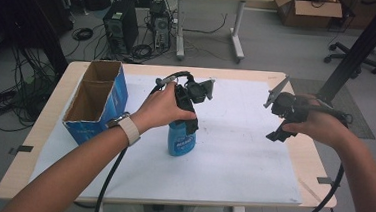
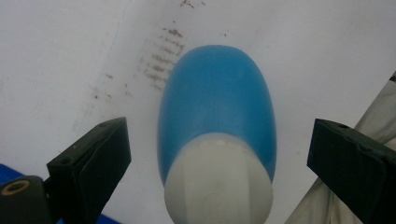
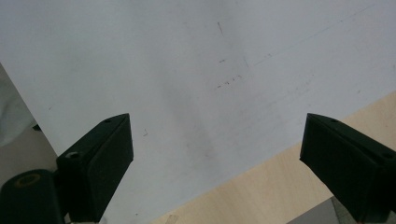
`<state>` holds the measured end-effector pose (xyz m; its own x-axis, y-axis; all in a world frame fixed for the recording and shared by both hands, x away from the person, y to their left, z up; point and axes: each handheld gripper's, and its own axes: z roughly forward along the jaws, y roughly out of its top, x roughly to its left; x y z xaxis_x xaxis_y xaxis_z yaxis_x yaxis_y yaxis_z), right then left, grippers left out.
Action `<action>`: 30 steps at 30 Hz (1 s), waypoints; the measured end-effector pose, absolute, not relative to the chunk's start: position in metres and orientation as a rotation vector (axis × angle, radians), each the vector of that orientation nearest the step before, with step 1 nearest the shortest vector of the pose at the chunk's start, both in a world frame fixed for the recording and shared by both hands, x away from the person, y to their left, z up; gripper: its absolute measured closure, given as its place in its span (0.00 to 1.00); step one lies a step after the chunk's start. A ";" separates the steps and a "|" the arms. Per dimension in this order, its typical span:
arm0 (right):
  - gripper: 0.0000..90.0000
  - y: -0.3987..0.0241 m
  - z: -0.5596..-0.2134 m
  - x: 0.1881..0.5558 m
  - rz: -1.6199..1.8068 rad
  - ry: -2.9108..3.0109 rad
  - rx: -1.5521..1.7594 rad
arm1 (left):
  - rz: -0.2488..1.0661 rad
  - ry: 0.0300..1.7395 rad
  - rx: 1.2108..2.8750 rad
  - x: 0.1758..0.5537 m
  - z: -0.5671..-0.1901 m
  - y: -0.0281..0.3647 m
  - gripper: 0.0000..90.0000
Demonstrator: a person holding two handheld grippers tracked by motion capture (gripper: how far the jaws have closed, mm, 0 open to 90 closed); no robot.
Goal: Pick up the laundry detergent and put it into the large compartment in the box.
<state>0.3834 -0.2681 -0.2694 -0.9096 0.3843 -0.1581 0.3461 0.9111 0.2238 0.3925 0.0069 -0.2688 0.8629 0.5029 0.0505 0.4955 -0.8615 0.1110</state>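
Standing beside the blue bottle (image 1: 181,141), an open cardboard box (image 1: 96,99) flanks it.

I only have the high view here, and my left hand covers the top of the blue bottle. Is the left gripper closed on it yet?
Observer: No. In the left gripper view the left gripper is open, a jaw on either side of the blue bottle with a gap on both sides.
Operator: What's on top of the bottle?
Observer: A white cap, sitting midway between the jaws.
Operator: And the right gripper, is it holding anything?
Observer: No. The right gripper is open, with nothing between its jaws; below it are the white sheet and the table's wooden edge.
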 end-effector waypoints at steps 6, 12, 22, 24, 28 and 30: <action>0.11 -0.268 -0.269 0.383 0.283 2.876 0.554 | 0.110 0.801 2.938 0.394 -0.274 0.008 0.07; 0.11 -0.267 -0.269 0.384 0.284 2.877 0.554 | 0.091 0.814 2.933 0.395 -0.277 0.009 0.10; 0.11 -0.266 -0.270 0.385 0.286 2.879 0.548 | 0.080 0.819 2.934 0.396 -0.280 0.010 0.17; 0.11 -0.266 -0.271 0.385 0.287 2.879 0.548 | 0.074 0.820 2.937 0.397 -0.280 0.010 0.18; 0.11 -0.266 -0.270 0.384 0.288 2.878 0.545 | 0.064 0.825 2.933 0.397 -0.280 0.009 0.21; 0.11 -0.266 -0.270 0.384 0.287 2.878 0.546 | 0.065 0.829 2.930 0.397 -0.280 0.009 0.22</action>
